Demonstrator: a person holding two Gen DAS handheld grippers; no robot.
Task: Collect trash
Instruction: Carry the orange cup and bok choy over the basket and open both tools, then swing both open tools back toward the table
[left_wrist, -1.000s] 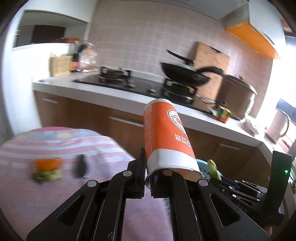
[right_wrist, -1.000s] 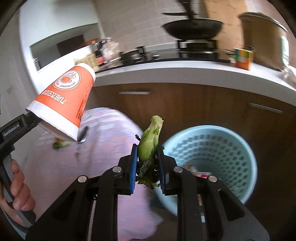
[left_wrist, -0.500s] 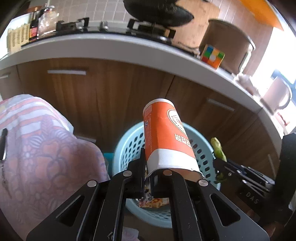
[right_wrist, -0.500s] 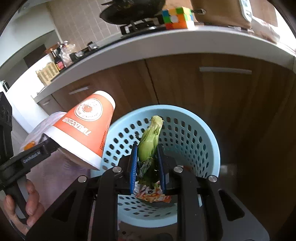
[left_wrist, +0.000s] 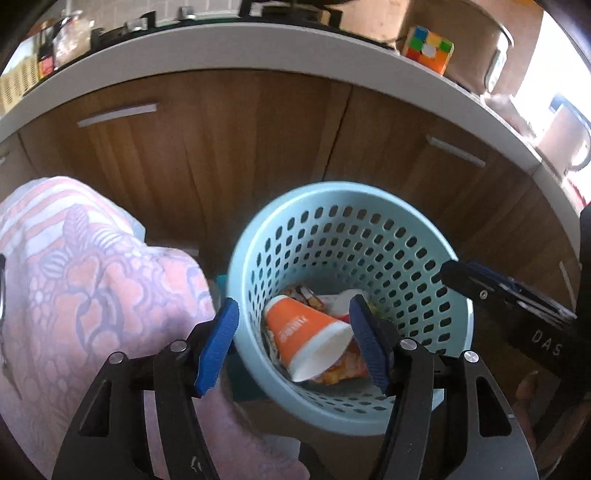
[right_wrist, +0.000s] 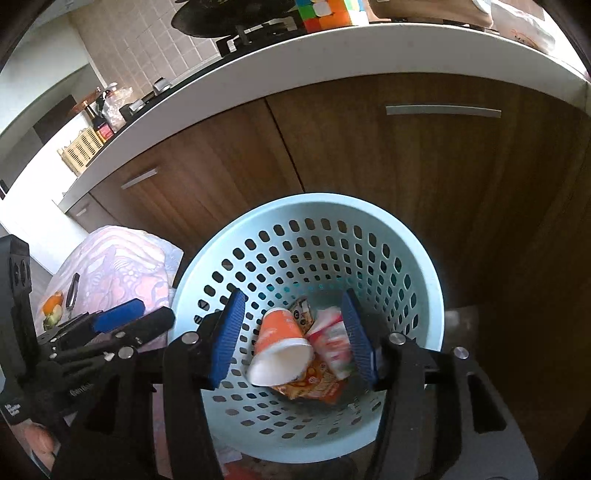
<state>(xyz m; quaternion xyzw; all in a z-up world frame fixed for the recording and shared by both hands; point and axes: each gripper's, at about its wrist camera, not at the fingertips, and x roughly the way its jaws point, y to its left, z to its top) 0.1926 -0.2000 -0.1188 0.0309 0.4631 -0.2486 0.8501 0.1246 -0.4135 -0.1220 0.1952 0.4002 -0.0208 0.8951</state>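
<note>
A light blue perforated trash basket (left_wrist: 369, 206) (right_wrist: 417, 258) stands on the floor in front of the brown cabinets. An orange paper cup (left_wrist: 303, 332) (right_wrist: 280, 343) lies on its side inside it among snack wrappers (right_wrist: 314, 387). My left gripper (left_wrist: 295, 343) is open and empty above the basket's near rim; it also shows in the right wrist view (right_wrist: 122, 317). My right gripper (right_wrist: 291, 339) is open and empty over the basket; it also shows in the left wrist view (left_wrist: 480, 284). The green vegetable scrap is hidden from view.
A table with a pink patterned cloth (left_wrist: 92, 280) (right_wrist: 114, 266) stands left of the basket; an orange and green scrap (right_wrist: 51, 310) and a dark object (right_wrist: 72, 291) lie on it. A white counter (right_wrist: 332, 55) with a puzzle cube (left_wrist: 428, 48) runs above the cabinets.
Both grippers have opened over the basket. The orange cup has dropped from my left gripper into the basket. The green scrap has left my right gripper.
</note>
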